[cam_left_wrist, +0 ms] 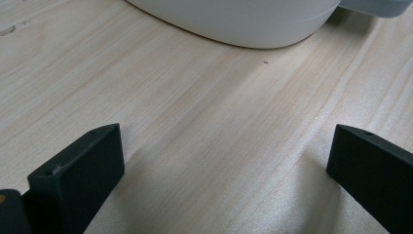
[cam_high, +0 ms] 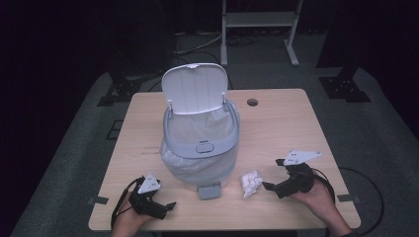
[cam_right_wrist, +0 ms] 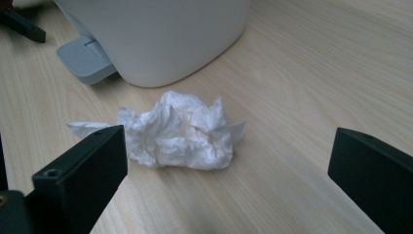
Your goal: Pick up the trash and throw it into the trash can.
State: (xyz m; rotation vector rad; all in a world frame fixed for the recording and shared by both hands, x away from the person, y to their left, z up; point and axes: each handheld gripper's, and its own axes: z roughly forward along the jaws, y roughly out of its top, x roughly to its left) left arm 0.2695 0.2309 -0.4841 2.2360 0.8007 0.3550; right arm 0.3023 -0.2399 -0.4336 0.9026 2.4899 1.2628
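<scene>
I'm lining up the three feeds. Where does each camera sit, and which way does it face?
High view: above the person's side, looking forward and down at the table; both hands with the left gripper and right gripper enter at the bottom.
Left gripper view: rides the left gripper, low over the wood, facing the bin; its open jaws show.
Right gripper view: rides the right gripper, facing the tissue; open jaws show.
Shared: bin and pedal appear in the high and right gripper views.

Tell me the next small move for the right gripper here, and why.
Probably ease the right gripper forward and shut it on the crumpled tissue. Its jaws stand open, with the tissue lying free on the table just ahead, beside the pedal bin, whose lid is up.
</scene>
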